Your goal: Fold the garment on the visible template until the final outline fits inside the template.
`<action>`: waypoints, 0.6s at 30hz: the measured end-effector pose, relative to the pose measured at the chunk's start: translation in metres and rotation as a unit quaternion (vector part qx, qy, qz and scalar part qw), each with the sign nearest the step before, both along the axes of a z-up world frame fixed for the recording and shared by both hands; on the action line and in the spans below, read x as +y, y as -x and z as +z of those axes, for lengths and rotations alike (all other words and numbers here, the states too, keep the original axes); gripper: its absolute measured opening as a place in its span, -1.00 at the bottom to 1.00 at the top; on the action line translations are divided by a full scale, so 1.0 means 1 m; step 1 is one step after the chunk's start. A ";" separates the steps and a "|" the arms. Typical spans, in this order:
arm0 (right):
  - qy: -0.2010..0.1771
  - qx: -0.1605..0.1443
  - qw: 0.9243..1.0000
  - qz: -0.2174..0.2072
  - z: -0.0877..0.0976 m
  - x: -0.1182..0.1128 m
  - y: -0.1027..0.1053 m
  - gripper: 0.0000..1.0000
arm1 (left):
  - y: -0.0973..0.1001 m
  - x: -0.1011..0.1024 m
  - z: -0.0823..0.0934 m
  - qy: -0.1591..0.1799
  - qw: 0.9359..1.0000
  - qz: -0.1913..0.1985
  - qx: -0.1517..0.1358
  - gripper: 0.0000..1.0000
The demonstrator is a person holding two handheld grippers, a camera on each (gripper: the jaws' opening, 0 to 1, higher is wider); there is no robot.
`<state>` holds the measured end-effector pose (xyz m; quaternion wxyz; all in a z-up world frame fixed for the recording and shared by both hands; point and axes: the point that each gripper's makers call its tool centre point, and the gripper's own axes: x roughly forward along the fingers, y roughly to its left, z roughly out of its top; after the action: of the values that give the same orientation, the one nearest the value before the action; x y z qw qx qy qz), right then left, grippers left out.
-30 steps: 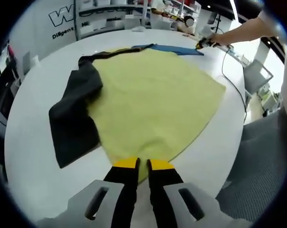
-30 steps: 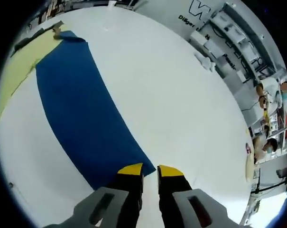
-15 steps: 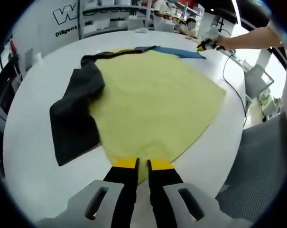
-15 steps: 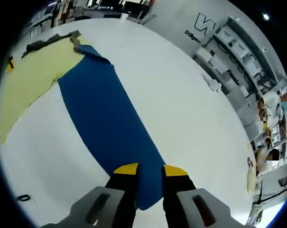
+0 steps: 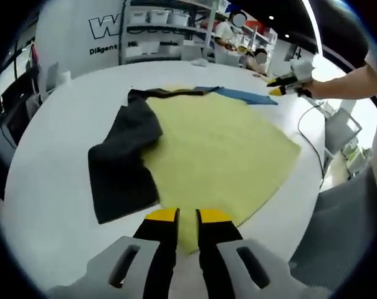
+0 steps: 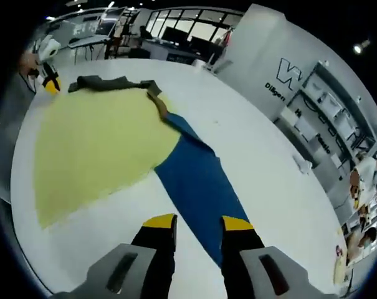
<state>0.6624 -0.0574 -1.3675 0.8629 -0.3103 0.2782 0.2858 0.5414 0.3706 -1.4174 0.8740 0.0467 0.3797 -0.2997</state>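
A large yellow cloth lies flat on the round white table. A dark grey garment is bunched along its left side, and a blue cloth strip runs off its far edge. My left gripper sits at the yellow cloth's near corner, shut on it, with cloth showing between the jaws. In the right gripper view the yellow cloth spreads to the left and the blue strip runs down between the jaws of my right gripper, which stand wide open. That right gripper hangs above the strip's end.
A grey mesh chair stands off the table's right edge, and a cable trails over it. Shelves with white bins line the back wall. A person's arm reaches in from the right. My left gripper shows by the yellow cloth's far corner.
My right gripper's jaws have spread from nearly shut to wide open and drawn back from the blue strip. My left gripper has kept its hold and its view has tilted up slightly.
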 end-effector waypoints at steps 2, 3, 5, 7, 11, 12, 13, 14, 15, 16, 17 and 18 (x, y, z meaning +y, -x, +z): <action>-0.020 0.001 1.000 0.011 0.003 0.023 0.009 -0.49 | -0.001 0.009 -0.002 -0.002 1.000 0.011 -0.001 -0.77; -0.022 0.004 1.000 0.016 0.003 0.030 0.012 -0.46 | -0.001 0.013 -0.002 -0.004 1.000 0.014 -0.002 -0.76; -0.034 0.005 0.999 0.032 0.004 0.051 0.021 -0.43 | -0.003 0.022 -0.004 -0.009 1.000 0.024 -0.002 -0.74; -0.037 0.012 0.998 0.059 0.000 0.075 0.036 -0.41 | -0.007 0.033 -0.004 -0.009 0.999 0.041 -0.006 -0.73; -0.044 0.019 0.996 0.080 -0.007 0.110 0.057 -0.40 | -0.015 0.048 -0.003 -0.006 0.998 0.067 -0.011 -0.72; -0.046 0.021 0.995 0.084 -0.010 0.120 0.063 -0.39 | -0.018 0.053 -0.003 -0.006 0.997 0.072 -0.015 -0.72; -0.052 0.029 0.994 0.089 -0.013 0.127 0.068 -0.39 | -0.019 0.057 -0.003 -0.007 0.997 0.078 -0.014 -0.71; -0.053 0.033 0.993 0.099 -0.016 0.136 0.075 -0.38 | -0.021 0.060 -0.004 -0.008 0.996 0.083 -0.013 -0.71; -0.048 0.037 0.992 0.109 -0.019 0.142 0.080 -0.37 | -0.023 0.063 -0.004 -0.009 0.996 0.089 -0.013 -0.70; -0.044 0.039 0.992 0.116 -0.021 0.146 0.085 -0.37 | -0.025 0.068 -0.005 -0.010 0.995 0.097 -0.014 -0.70; -0.046 0.040 0.991 0.117 -0.023 0.151 0.088 -0.37 | -0.027 0.071 -0.006 -0.012 0.995 0.100 -0.013 -0.69; -0.051 0.047 0.990 0.125 -0.025 0.158 0.095 -0.36 | -0.029 0.075 -0.007 -0.014 0.994 0.105 -0.012 -0.69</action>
<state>0.5673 0.1009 -1.3922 0.8213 -0.2841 0.2624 0.4194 0.5705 0.4453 -1.4244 0.9042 0.0221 0.3762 -0.2009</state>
